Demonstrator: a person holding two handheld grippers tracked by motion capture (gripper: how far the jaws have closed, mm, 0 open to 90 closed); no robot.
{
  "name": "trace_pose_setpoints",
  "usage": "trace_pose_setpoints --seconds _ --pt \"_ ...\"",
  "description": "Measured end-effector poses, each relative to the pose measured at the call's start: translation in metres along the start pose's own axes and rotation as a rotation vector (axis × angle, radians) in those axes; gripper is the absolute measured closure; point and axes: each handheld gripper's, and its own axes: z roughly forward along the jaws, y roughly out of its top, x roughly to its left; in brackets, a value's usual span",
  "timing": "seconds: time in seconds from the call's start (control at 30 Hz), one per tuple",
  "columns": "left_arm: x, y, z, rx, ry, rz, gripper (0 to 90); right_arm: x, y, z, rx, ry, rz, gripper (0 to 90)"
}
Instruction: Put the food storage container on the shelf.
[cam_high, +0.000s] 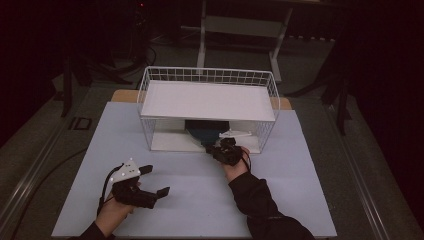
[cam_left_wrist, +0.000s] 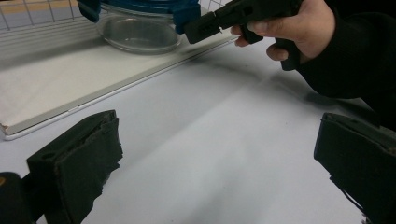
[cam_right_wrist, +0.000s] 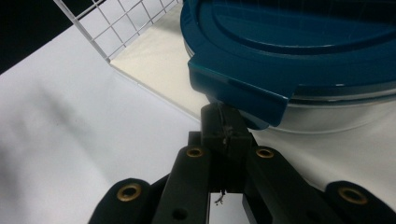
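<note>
A glass container (cam_high: 205, 132) with a blue lid (cam_right_wrist: 299, 42) stands on the white floor board (cam_left_wrist: 56, 79) of a white wire basket (cam_high: 150, 80), under a white shelf board (cam_high: 207, 100). My right gripper (cam_right_wrist: 226, 128) is shut, its jaws pressed together with nothing showing between them. Its tips touch the underside of the lid's corner tab (cam_right_wrist: 243, 86). The right gripper (cam_high: 211, 148) is at the basket's open front. My left gripper (cam_high: 152, 180) is open above the pale blue mat (cam_high: 200, 200) at the front left, holding nothing. Farther off in its view are the right gripper (cam_left_wrist: 201, 28) and the glass bowl (cam_left_wrist: 140, 35).
A small white object (cam_high: 235, 134) lies on the basket's floor to the right of the container. The basket stands at the back of the mat. Beyond the table, metal frame legs (cam_high: 202, 40) stand on a dark floor.
</note>
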Motion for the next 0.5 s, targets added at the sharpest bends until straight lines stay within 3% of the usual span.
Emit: trace_pose_setpoints --seconds 0.07,0.23,0.33,0.5 --pt "0.000 0.000 0.000 0.000 0.002 0.001 0.8 0.001 0.001 0.001 0.001 -0.007 -0.011 90.0" --pt "0.000 0.001 -0.001 0.002 -0.001 0.002 0.8 0.002 -0.001 0.001 0.001 0.018 0.018 89.7" --pt "-0.001 0.002 -0.001 -0.004 -0.006 -0.005 0.8 0.009 -0.003 -0.005 -0.001 0.025 -0.015 86.9" --pt "-0.002 0.005 -0.004 -0.009 -0.008 -0.004 0.8 0.012 -0.007 -0.020 -0.022 0.048 -0.027 80.0"
